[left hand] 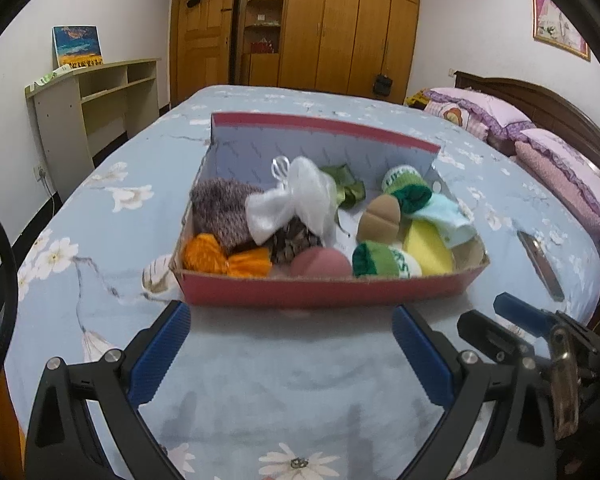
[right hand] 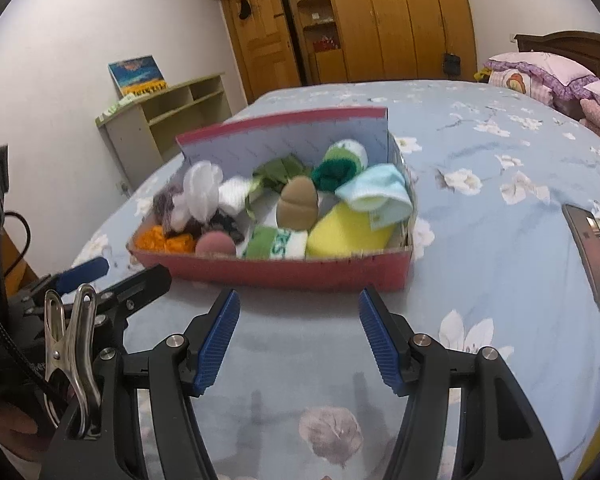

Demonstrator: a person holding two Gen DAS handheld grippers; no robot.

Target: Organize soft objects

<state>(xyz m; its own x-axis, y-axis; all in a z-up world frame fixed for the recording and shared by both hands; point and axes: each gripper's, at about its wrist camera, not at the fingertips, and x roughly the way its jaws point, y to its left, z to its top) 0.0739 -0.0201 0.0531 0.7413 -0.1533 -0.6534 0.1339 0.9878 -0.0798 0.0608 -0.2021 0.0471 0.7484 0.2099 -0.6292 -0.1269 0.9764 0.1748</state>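
One red box (left hand: 324,292) on bed (left hand: 100,240), holding two green-white socks (left hand: 384,262), one yellow sponge (left hand: 428,250), one pink puff (left hand: 320,266). Left gripper (left hand: 292,316), right gripper (right hand: 296,300): both released, empty, near box front.

Matt cardboard box (left hand: 320,290), knitted socks (left hand: 384,260)

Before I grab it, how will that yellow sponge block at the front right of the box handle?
The yellow sponge looks like foam, so it is probably light and will squash under the jaws. The light blue sock is draped over its far end and may drag along. Its blocky shape should not roll.
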